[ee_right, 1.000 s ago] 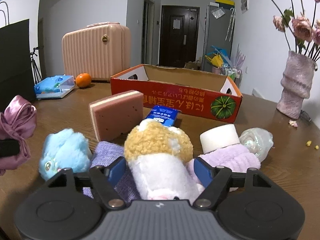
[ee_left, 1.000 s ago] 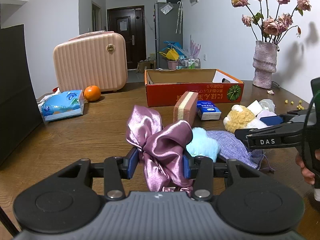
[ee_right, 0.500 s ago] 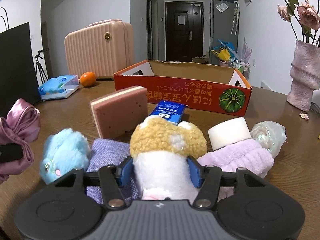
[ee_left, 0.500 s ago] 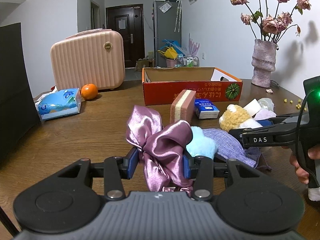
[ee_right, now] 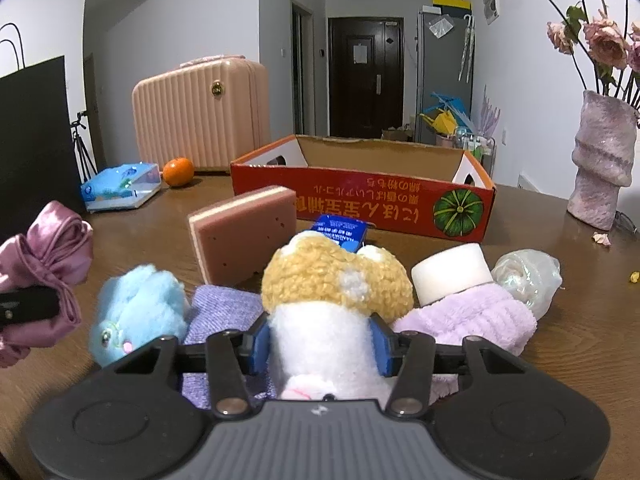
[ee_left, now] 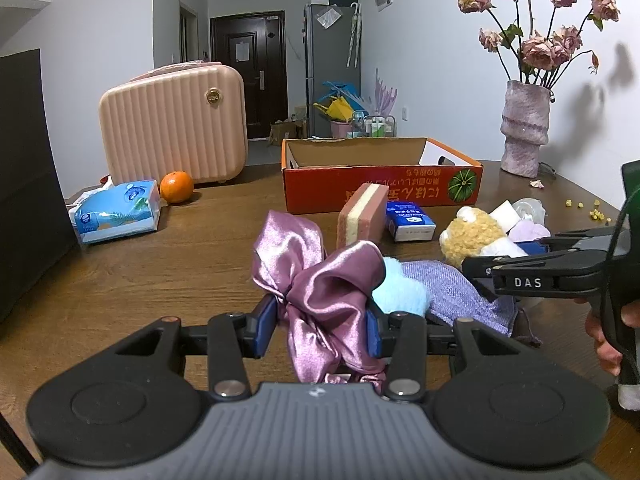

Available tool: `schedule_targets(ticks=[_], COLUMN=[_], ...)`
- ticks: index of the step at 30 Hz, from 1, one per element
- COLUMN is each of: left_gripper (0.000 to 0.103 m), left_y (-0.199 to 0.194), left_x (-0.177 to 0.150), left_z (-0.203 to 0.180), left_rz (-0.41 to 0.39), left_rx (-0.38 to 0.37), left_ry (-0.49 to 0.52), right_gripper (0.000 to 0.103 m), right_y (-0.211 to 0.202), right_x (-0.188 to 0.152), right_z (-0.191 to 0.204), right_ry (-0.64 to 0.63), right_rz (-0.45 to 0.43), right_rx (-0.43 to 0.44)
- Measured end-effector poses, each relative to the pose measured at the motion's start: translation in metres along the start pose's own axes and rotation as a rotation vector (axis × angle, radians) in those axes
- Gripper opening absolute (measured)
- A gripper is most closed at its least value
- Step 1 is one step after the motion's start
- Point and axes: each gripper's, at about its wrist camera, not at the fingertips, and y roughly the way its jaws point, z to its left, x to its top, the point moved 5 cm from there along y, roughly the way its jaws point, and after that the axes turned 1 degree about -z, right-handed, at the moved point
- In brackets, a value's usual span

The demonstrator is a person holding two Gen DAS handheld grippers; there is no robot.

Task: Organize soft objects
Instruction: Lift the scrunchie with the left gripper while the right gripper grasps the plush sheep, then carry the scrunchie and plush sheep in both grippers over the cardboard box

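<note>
My left gripper is shut on a purple satin bow and holds it just above the wooden table; the bow also shows at the left edge of the right wrist view. My right gripper has its jaws closing, and its blue pads press the white body of a plush toy with a tan head. A blue plush, a purple cloth and a lilac fluffy towel lie around it. The red cardboard box stands open behind.
A pink sponge, a blue tissue packet, a white roll and a clear crumpled item lie before the box. A pink suitcase, an orange and a tissue pack stand far left, a vase far right.
The right gripper's jaws have narrowed from wide apart onto the plush toy's white body. The left gripper keeps its hold on the bow and has stayed put.
</note>
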Motion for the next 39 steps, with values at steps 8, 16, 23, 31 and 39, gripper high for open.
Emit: schedule_targets(ticks=[8, 16, 23, 31, 39], left_gripper=[0.044, 0.044, 0.044, 0.044, 0.044], left_y=[-0.002, -0.002, -0.003, 0.003, 0.015], left_x=[0.004, 0.012, 0.026, 0.049, 0.069], left_z=[0.000, -0.003, -0.006, -0.013, -0.019], left_rz=[-0.011, -0.032, -0.069, -0.110, -0.142], left_rx=[-0.003, -0.009, -0.015, -0.023, -0.031], left_ry=[-0.004, -0.001, 0.001, 0.004, 0.001], right_gripper=[0.048, 0.048, 0.048, 0.048, 0.048], right_y=[-0.016, -0.035, -0.042, -0.043, -0.037], right_x=[0.007, 0.018, 0.026, 0.037, 0.051], right_z=[0.003, 0.004, 0.003, -0.003, -0.011], right_ry=[-0.001, -0.004, -0.005, 0.006, 0.021], right_rz=[-0.053, -0.115, -0.151, -0.186, -0.220], right_rx=[-0.002, -0.006, -0.015, -0.029, -0.043])
